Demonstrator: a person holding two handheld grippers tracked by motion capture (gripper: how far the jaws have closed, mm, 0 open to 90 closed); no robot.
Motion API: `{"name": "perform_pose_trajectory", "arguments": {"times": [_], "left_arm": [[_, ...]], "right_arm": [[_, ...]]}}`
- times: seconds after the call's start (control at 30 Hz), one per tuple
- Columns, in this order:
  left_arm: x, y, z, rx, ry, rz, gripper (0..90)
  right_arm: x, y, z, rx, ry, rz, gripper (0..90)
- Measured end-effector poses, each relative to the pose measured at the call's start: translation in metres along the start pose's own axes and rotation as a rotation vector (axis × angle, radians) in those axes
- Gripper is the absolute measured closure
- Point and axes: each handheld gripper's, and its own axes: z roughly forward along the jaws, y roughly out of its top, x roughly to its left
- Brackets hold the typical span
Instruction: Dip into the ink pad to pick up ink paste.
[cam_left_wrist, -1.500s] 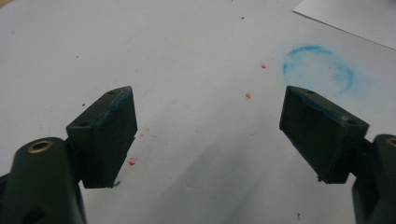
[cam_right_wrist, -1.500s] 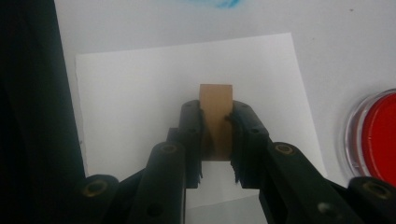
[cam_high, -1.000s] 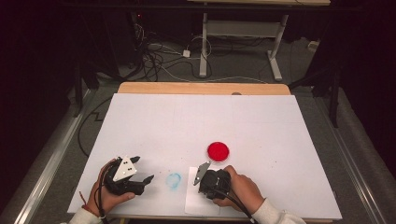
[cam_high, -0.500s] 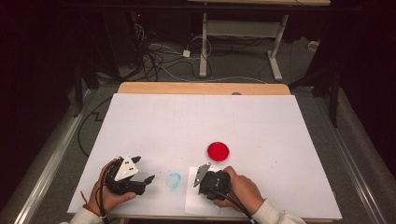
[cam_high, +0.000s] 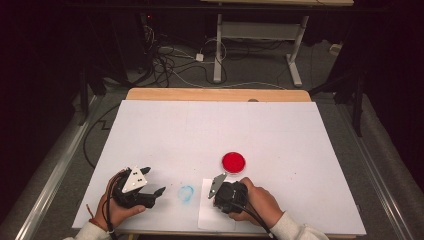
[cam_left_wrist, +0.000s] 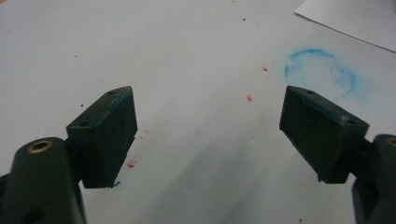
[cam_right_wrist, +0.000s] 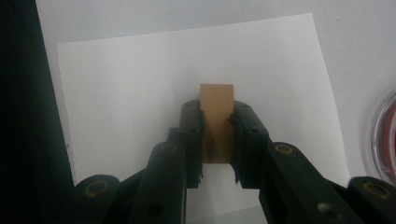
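— What is clamped in the right gripper (cam_right_wrist: 217, 140)?

— A small tan block (cam_right_wrist: 216, 109) is held between its two fingers (cam_right_wrist: 192, 135), which are pressed against the block's two sides; the block's upper end stands out beyond the fingertips. What the block is made of cannot be told.

— And what is seen past those fingers?

— A white sheet of paper (cam_right_wrist: 140, 84) is spread under and beyond them, on the white surface (cam_high: 200, 135). Off to the right of the fingers, the rim of a red round dish (cam_right_wrist: 385, 135) is caught at the frame edge. In the high view the dish (cam_high: 233, 161) is seen just ahead of the right gripper (cam_high: 220, 186), with the paper (cam_high: 206, 215) under the right hand (cam_high: 257, 202).

— How is the left gripper (cam_left_wrist: 210, 135) set?

— Its fingers (cam_left_wrist: 109, 135) are spread wide apart, with nothing between them but bare surface dotted with small red specks (cam_left_wrist: 249, 98). A smudged blue ring (cam_left_wrist: 322, 70) is marked on the surface ahead of the right-hand finger. In the high view that ring (cam_high: 186, 193) is found between the two grippers, just beside the left gripper (cam_high: 152, 184), which is held low in the left hand (cam_high: 117, 210).
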Motion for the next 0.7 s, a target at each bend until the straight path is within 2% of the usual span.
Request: {"name": "perform_pose_trajectory", "arguments": {"times": [0.2, 0.23, 0.27, 0.7], "left_arm": [[0.0014, -0.0007, 0.0001, -0.002, -0.003, -0.004, 18.4], [0.0013, -0.0004, 0.0005, -0.001, -0.004, -0.002, 18.4], [0.0012, -0.0001, 0.0007, 0.000, -0.005, 0.000, 18.4], [0.0005, -0.0003, 0.0001, 0.001, -0.010, 0.001, 18.4]], "right_arm": [[0.0000, -0.0001, 0.0004, -0.004, -0.002, -0.002, 76.4], [0.0004, 0.0005, -0.0008, 0.014, -0.010, -0.008, 76.3], [0.0012, 0.0002, 0.0002, 0.001, -0.014, -0.007, 76.3], [0.0030, -0.0003, 0.0008, 0.000, -0.027, -0.015, 76.1]]}}
